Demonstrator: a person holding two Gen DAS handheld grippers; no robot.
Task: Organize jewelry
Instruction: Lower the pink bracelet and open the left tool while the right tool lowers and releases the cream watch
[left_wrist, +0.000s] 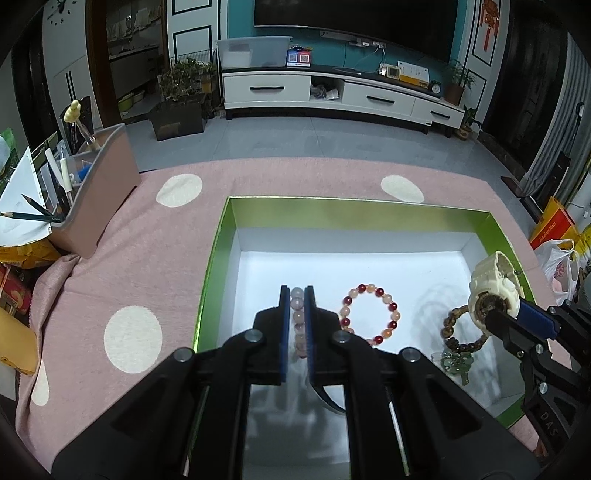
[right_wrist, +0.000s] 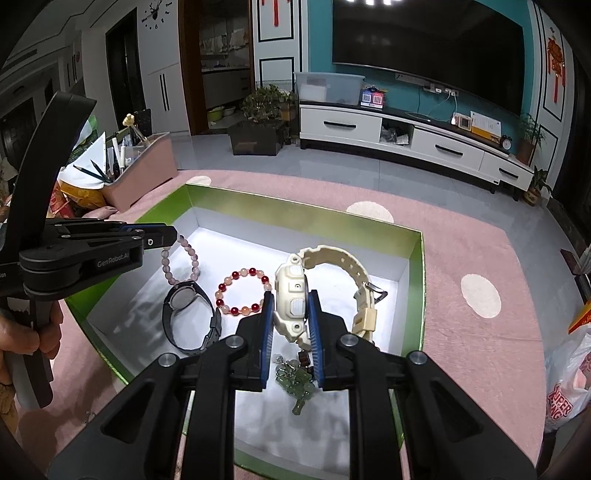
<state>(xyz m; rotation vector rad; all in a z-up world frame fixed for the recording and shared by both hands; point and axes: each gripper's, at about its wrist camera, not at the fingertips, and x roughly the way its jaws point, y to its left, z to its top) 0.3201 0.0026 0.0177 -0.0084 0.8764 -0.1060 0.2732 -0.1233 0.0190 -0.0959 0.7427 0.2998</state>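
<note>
Up front in the left wrist view: left gripper (left_wrist: 297, 295) clenching a pale bracelet (left_wrist: 298, 317) between its blue pads, hanging over the white floor of the green-rimmed box (left_wrist: 221, 240). Lying flat just right of it, a red-and-peach bracelet (left_wrist: 370, 314). Further right, right gripper (left_wrist: 496, 314) reaching in from the edge, gripping a cream watch (left_wrist: 493, 280) by its case, above a brown bead bracelet (left_wrist: 461, 332) and a green pendant (left_wrist: 458, 363). Sitting under the box, a pink dotted cloth (left_wrist: 147, 258); standing at far left, a pink bin (left_wrist: 107, 192) of pens.

Now the right wrist view: right gripper (right_wrist: 291, 299) clamping the cream watch (right_wrist: 291, 291) on edge, strap arching off to the right, over the box (right_wrist: 415, 288). Peeking out below between the fingers, the green pendant (right_wrist: 297, 384). Lying on the floor to the left, the red-and-peach bracelet (right_wrist: 243, 291) and a black watch (right_wrist: 190, 317). Coming in at upper left, left gripper (right_wrist: 173, 236), a hand (right_wrist: 31, 332) squeezing its handle, dangling the pale bracelet (right_wrist: 181, 262) above the black watch.
</note>
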